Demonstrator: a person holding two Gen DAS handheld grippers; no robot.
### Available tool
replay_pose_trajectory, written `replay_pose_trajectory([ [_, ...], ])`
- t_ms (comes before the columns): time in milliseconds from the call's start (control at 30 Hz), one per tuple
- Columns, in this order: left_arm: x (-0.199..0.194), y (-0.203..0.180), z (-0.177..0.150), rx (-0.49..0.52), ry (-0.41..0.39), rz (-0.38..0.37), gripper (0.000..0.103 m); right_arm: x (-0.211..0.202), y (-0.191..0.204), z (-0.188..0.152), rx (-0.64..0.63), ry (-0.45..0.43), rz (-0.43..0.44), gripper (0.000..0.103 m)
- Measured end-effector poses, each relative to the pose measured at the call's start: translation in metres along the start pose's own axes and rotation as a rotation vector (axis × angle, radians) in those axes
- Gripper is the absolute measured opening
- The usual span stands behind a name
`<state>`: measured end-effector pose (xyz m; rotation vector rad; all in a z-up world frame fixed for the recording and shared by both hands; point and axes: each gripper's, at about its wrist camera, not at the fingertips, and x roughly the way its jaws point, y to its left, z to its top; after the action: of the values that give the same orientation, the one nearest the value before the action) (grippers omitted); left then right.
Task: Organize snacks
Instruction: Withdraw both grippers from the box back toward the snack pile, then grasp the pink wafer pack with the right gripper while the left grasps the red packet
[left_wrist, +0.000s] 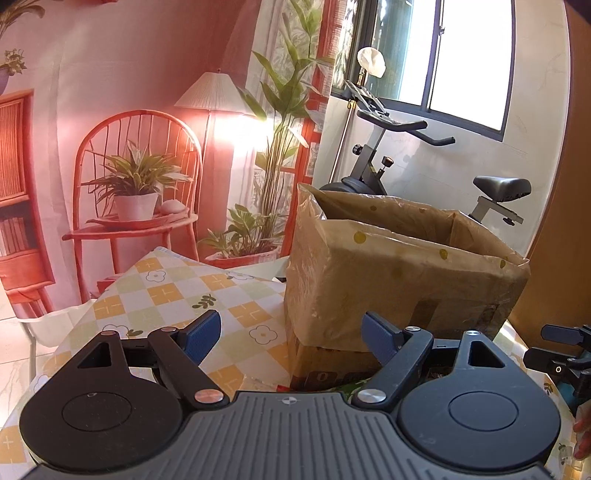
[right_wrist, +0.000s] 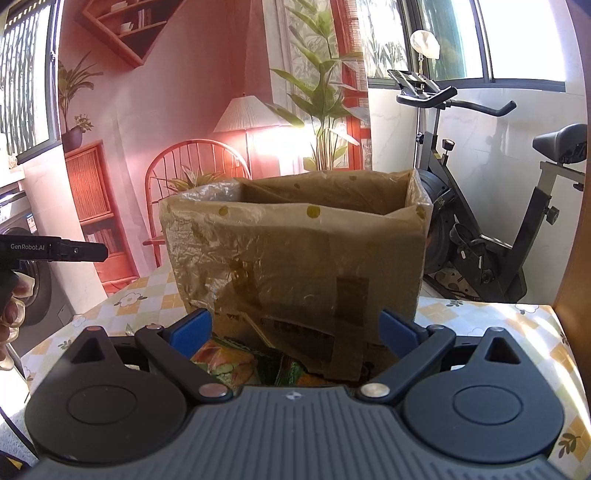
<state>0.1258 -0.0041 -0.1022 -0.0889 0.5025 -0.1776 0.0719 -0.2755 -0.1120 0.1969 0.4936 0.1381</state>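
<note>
Left gripper (left_wrist: 291, 336) jaws wide, empty, facing the bag-lined cardboard box (left_wrist: 399, 273) on the checked tablecloth (left_wrist: 177, 291). Right gripper (right_wrist: 295, 332) jaws wide, empty; snack packets (right_wrist: 236, 363) lay beneath, against the box's near side, likely staged for loading.

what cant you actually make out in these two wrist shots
- Inside of the lined cardboard box: both views look from below its rim, so its walls hide the contents.
- Snack packets: right wrist view, mostly covered by the right gripper body; print unreadable.
- Box base: left wrist view, hidden behind the left gripper.
</note>
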Motion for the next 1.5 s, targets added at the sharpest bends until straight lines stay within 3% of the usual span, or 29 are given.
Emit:
replay_pose_trajectory([
  [367,-0.002,0.006,-0.038,-0.015,0.041,0.045,0.084,-0.011,-0.013,-0.050,-0.040,0.082,-0.035,0.098],
  [700,0.003,0.002,-0.059,-0.010,0.094,0.027,0.083,-0.015,-0.022,-0.089,-0.112,0.201,-0.048,0.095],
  [1033,0.008,0.002,-0.066,0.009,0.130,0.019,0.083,-0.002,-0.027,-0.120,0.029,0.331,-0.087,0.102],
  [1233,0.011,0.001,-0.070,0.005,0.142,0.020,0.083,0.009,-0.025,-0.126,0.053,0.355,-0.131,0.102],
  [1367,0.014,0.005,-0.072,0.004,0.164,0.009,0.078,0.012,-0.018,-0.129,0.028,0.352,-0.131,0.088],
  [1500,0.019,0.008,-0.077,0.029,0.179,-0.019,0.075,0.009,-0.016,-0.127,0.010,0.333,-0.115,0.083],
])
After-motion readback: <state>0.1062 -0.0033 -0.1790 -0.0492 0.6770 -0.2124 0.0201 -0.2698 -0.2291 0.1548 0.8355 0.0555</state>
